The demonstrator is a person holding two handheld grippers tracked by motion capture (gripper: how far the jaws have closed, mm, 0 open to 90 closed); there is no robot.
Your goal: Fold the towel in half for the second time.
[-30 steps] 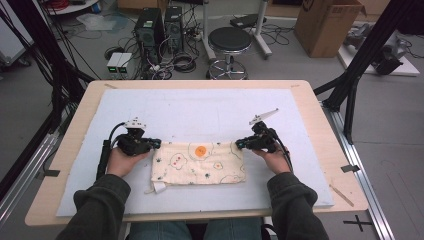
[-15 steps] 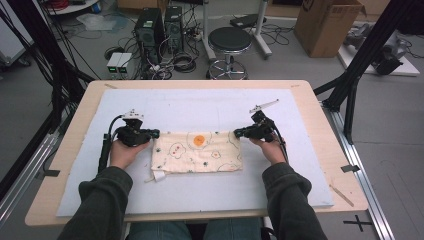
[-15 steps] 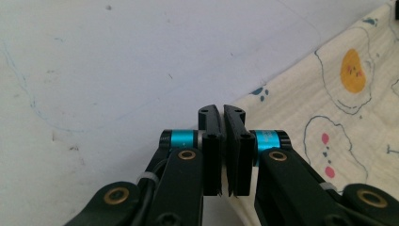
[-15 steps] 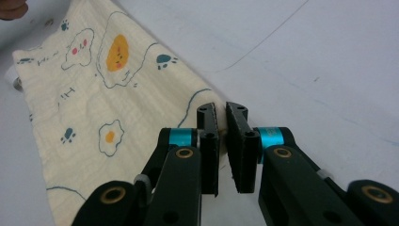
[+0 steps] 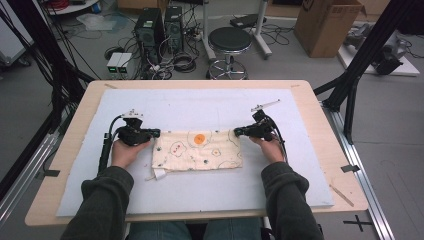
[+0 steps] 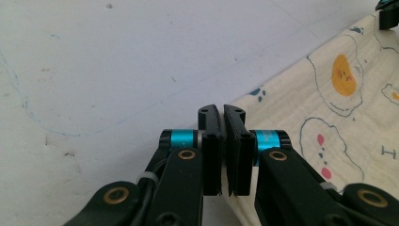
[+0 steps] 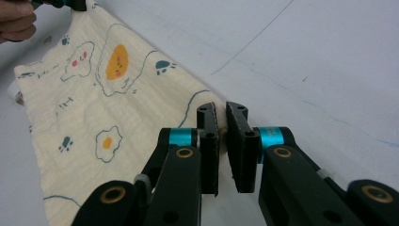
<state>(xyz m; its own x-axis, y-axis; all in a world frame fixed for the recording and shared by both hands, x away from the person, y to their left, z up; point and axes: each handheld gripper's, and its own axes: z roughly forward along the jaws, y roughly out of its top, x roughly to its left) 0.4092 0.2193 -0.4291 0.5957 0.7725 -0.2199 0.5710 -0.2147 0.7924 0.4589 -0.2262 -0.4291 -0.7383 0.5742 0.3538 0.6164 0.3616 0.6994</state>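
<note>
Layout of the work surface. The printed cloth [image 5: 196,150] lies flat on the table mat [image 5: 200,107], stretched between the two grippers. The left gripper [image 5: 154,133] sits at the cloth's far left corner, the right gripper [image 5: 239,132] at its far right corner; the cloth extends from both towards the person. Beyond the grippers lies bare mat. Behind the table stand a stool [image 5: 229,41] and a cardboard box [image 5: 327,25].

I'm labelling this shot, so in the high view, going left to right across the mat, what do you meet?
Left claw → patterned cloth → right claw, each claw shut on a far corner of the cloth, all on the white mat.
</note>
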